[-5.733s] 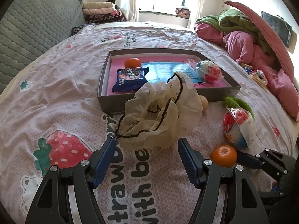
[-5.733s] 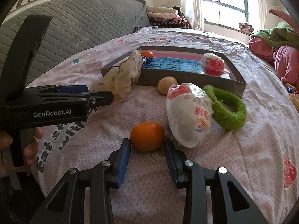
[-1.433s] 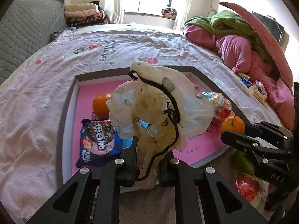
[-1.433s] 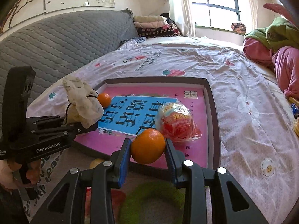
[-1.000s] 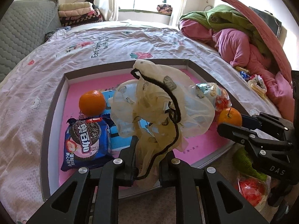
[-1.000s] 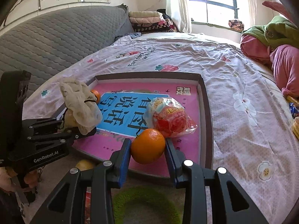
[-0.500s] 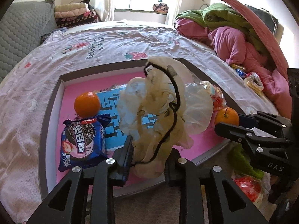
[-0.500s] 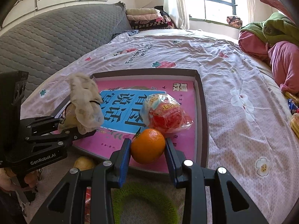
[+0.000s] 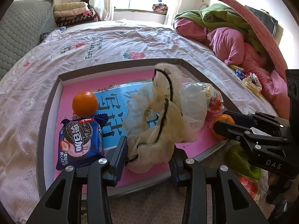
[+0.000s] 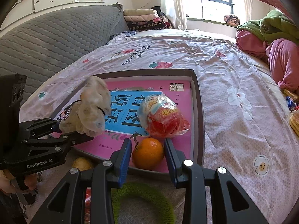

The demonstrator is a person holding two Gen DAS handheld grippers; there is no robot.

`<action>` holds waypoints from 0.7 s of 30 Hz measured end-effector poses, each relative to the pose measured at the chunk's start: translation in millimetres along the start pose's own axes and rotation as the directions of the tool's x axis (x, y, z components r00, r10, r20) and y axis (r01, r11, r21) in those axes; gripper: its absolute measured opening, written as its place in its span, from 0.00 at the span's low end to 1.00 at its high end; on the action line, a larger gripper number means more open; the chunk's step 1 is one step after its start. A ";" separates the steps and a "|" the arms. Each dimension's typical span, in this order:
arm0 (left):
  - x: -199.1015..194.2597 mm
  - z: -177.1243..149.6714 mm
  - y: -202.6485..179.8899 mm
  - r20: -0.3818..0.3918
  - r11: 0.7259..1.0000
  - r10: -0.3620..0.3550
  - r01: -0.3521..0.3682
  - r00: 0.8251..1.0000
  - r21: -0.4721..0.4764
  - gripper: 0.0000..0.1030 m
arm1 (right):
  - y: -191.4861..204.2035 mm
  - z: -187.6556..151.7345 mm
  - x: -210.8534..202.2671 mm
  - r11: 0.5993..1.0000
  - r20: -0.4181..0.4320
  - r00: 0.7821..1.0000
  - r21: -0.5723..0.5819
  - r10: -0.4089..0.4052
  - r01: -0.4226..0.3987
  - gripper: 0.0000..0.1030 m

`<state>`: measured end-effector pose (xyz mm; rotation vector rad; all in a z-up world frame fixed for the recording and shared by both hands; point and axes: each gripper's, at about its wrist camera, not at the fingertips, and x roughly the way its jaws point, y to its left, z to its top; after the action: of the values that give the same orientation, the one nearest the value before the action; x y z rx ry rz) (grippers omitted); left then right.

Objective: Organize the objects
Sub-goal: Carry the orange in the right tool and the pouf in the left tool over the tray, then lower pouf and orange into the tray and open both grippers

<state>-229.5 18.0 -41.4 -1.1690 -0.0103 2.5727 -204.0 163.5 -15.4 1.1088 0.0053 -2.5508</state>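
A grey-rimmed tray point(image 9: 49, 100) with a pink and blue floor lies on the bed. My left gripper point(image 9: 148, 154) is open around a cream scrunchie point(image 9: 162, 119) with black trim that rests in the tray's near part. My right gripper point(image 10: 147, 154) is open around an orange point(image 10: 148, 153) that sits in the tray's near corner; small gaps show at both pads. The tray also holds another orange point(image 9: 85, 103), a blue cookie pack point(image 9: 80, 141) and a red snack bag point(image 10: 162, 116). In the right wrist view the scrunchie point(image 10: 93, 110) hides part of the cookie pack.
A green fuzzy ring point(image 10: 142, 201), a small yellow ball point(image 10: 82, 164) and a red snack bag point(image 9: 246, 186) lie on the bedsheet in front of the tray. Pink and green bedding point(image 9: 233, 37) is piled at the right. A grey quilted headboard point(image 10: 46, 43) stands at the left.
Both grippers moved over the tray and lowered. The left jaws opened from the scrunchie and the right jaws opened from the orange; both things now rest in the tray.
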 end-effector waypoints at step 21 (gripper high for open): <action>-29.5 6.3 -9.0 0.044 1.000 -0.015 0.016 0.999 -0.007 0.60 | 0.8 1.1 -26.1 1.000 0.074 0.997 0.001 -0.005 0.005 0.36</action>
<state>-213.4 18.9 -14.3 -1.1108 -0.0384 2.5861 -188.1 170.9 4.0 1.0148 -0.0119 -2.5954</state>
